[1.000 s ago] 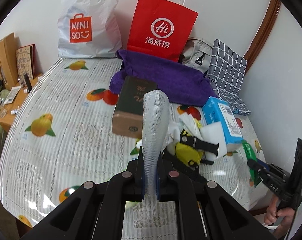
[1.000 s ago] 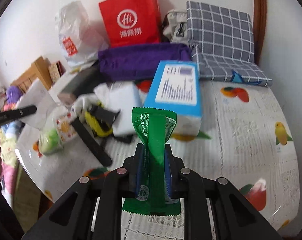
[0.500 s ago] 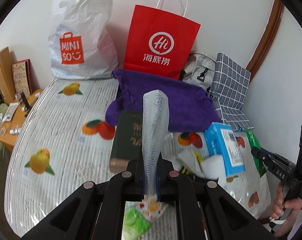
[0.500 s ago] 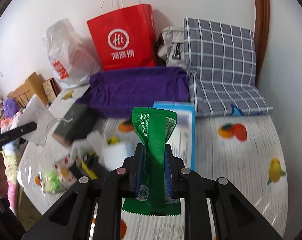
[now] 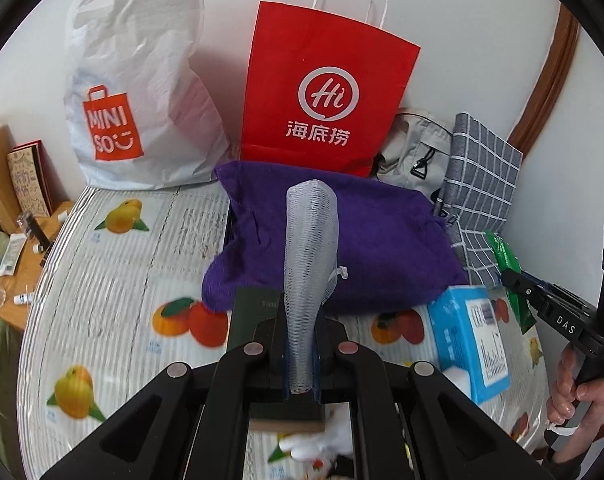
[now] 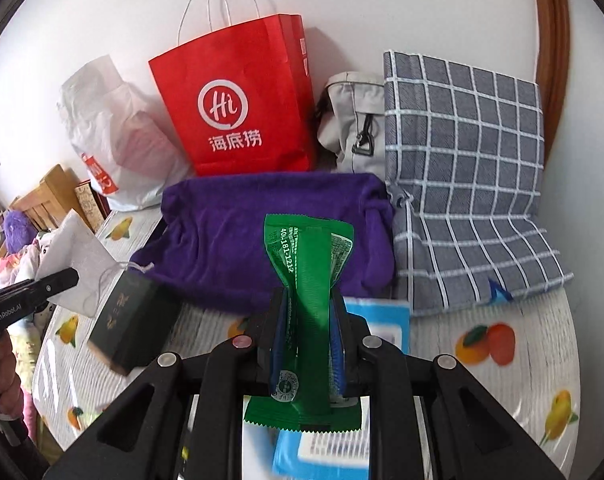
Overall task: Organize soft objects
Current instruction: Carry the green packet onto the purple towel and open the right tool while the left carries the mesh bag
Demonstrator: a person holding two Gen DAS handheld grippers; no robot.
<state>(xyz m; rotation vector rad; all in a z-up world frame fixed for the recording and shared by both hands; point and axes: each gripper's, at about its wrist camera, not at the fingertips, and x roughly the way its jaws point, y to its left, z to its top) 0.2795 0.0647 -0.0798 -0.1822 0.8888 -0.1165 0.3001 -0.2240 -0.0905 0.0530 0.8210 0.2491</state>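
Observation:
My left gripper [image 5: 302, 356] is shut on a white mesh pouch [image 5: 309, 248] that stands up between its jaws. My right gripper [image 6: 307, 344] is shut on a green snack packet [image 6: 307, 292], also held upright. Both hang above the fruit-print table cover [image 5: 114, 288], facing a purple cloth bag [image 5: 381, 248] [image 6: 222, 232] that lies slumped just ahead. In the right wrist view, the left gripper [image 6: 34, 292] and its mesh pouch [image 6: 76, 256] show at the left edge. The right gripper [image 5: 557, 316] with the green packet [image 5: 505, 264] shows at the right of the left wrist view.
A red paper bag [image 5: 325, 100], a white plastic shopping bag [image 5: 138, 92], a grey pouch [image 6: 353, 120] and a checked grey cushion [image 6: 461, 160] stand against the back wall. A dark box [image 6: 134, 320] and a blue carton [image 5: 473, 340] lie near the grippers. A wooden shelf [image 5: 18, 240] is at the left.
Both grippers have moved forward and slightly up toward the purple bag and back wall, still gripping the pouch and packet. The clutter of small items has slid below and out of view.

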